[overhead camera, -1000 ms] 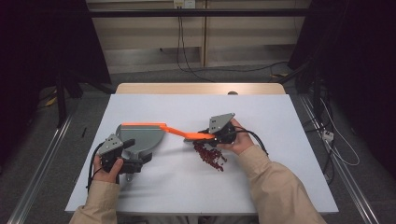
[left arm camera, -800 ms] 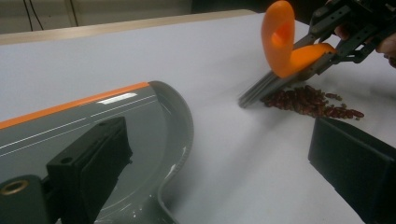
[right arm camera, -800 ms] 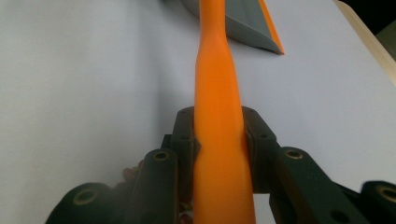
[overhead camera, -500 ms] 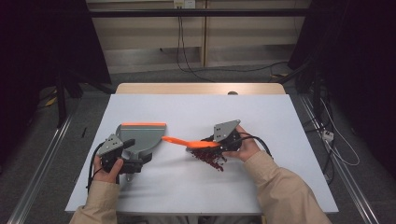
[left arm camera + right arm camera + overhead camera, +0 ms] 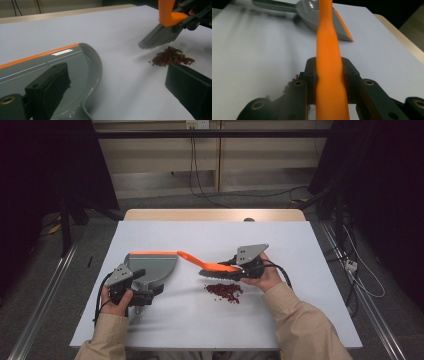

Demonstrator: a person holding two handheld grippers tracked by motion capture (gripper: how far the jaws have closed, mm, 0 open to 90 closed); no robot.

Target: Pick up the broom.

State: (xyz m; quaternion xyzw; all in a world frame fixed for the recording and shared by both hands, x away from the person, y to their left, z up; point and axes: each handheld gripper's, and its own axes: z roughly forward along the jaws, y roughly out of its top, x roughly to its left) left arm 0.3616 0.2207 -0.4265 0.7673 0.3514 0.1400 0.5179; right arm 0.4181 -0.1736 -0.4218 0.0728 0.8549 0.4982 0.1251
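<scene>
— Trouble ahead, judging from this?

— Scattered red beans [image 5: 225,290], most likely. Small loose pile on the white desk [image 5: 300,245], near the front and right of the dustpan [image 5: 152,265], well apart from it. Too brisk a stroke with the brush [image 5: 212,266]: rolling off in all directions, some past the pan. Second worry: dustpan's orange lip on the far edge, facing away from the person, so a straight sweep to the left likely to meet the pan's grey side rather than its mouth. Better turned first.

— And the grips?

— Right gripper [image 5: 240,268]: jaws clamped on the orange brush at its thick end, above the bristles, seen plainly in the right gripper view. Held so far back, with the whole handle sticking out ahead; easy to knock the pan with it. Left gripper [image 5: 142,287]: jaws standing wide apart at the rear of the dustpan, one of them over the grey tray, not pressing from both sides as far as visible. Pan likely to slide if nudged.

— Brush itself: where, and pointing how?

— Off the desk, grey bristles [image 5: 157,37] hanging downward, just above and behind the pile, not touching it. Long axis close to level, running across the desk from the right gripper leftward and a little away; thin handle tip aimed at the dustpan's lip, ending just beside its near corner.
</scene>
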